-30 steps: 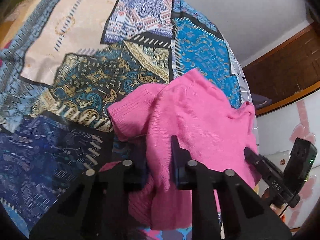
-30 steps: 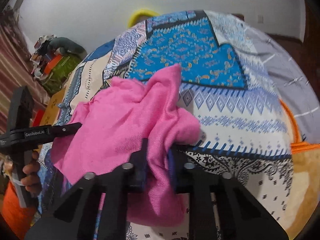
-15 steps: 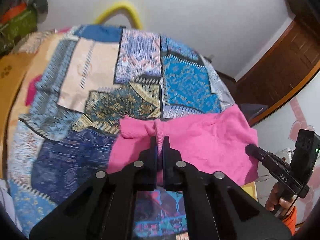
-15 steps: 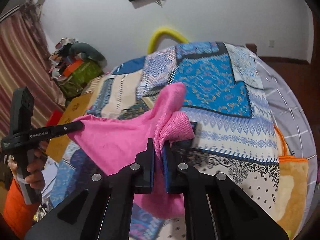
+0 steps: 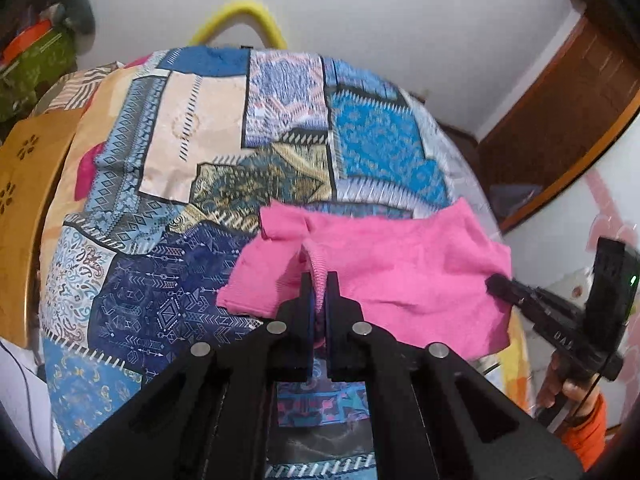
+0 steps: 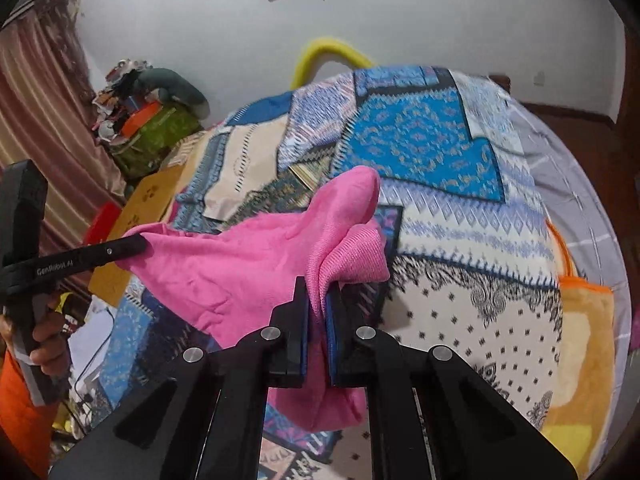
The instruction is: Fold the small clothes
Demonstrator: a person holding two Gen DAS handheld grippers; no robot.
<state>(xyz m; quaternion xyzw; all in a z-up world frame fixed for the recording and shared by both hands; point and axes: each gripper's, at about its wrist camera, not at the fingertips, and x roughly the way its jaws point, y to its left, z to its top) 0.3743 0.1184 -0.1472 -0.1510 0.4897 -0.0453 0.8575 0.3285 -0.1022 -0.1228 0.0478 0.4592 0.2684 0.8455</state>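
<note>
A small pink knit garment [image 5: 392, 264] hangs stretched in the air between my two grippers, above the patchwork bedspread [image 5: 192, 168]. My left gripper [image 5: 319, 288] is shut on a fold of its edge; a rolled cuff sticks out to the left. My right gripper [image 6: 318, 304] is shut on the other end of the pink garment [image 6: 248, 256], with a sleeve draped up and to the right. Each gripper shows in the other's view: the right one [image 5: 496, 282] at the cloth's right corner, the left one [image 6: 140, 244] at its left corner.
The bedspread [image 6: 420, 140] covers a bed running to a white wall. A yellow curved tube [image 5: 240, 12] stands at the far end. A wooden board [image 5: 24, 184] and cluttered boxes [image 6: 156, 128] lie to the left, a wooden door [image 5: 560, 92] to the right.
Both grippers have lifted and pulled apart, stretching the crumpled pink garment out wide in the air. The left gripper has closed on the cloth.
</note>
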